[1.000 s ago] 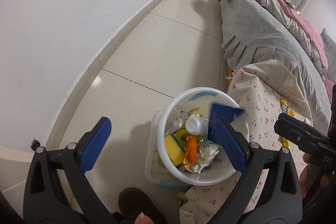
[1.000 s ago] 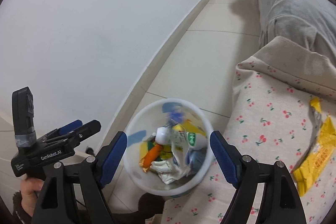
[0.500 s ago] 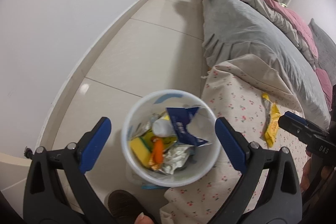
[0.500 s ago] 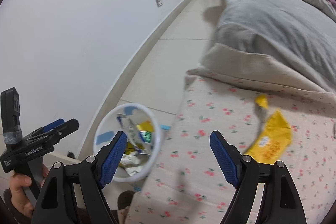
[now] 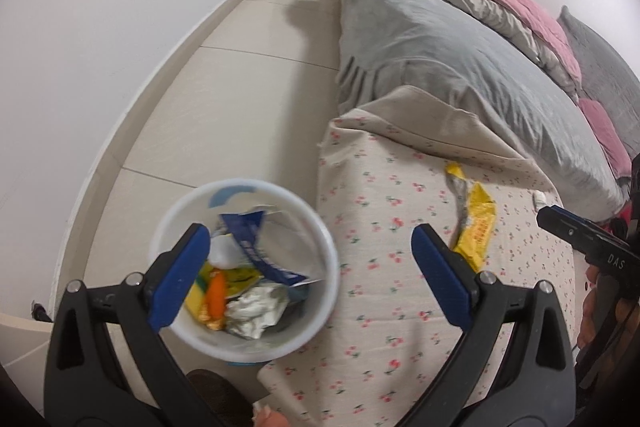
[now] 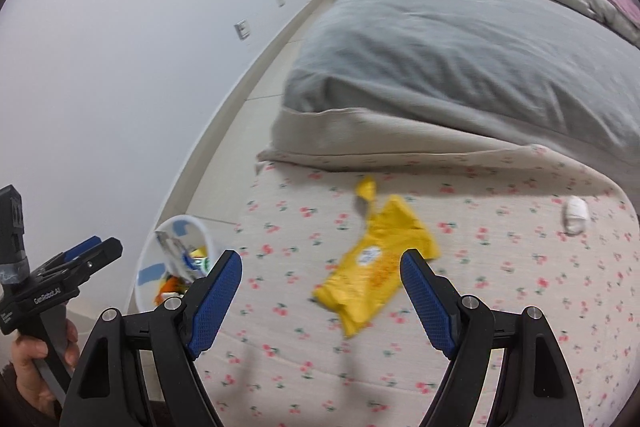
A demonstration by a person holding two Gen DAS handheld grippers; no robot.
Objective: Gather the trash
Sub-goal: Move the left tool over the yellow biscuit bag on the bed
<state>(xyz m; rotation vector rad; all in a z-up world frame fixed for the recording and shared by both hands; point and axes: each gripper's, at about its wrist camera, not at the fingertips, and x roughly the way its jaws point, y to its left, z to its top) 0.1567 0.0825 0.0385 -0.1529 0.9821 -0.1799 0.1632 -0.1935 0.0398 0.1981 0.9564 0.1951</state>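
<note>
Approach step: my right gripper [image 6: 320, 291] empty, jaws wide, over yellow wrapper [image 6: 376, 267] on bed [image 6: 500, 307]; next: lower & clamp

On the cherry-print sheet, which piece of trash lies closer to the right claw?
The yellow wrapper, lying crumpled just ahead of the open right claw; the small white scrap lies farther away.
</note>
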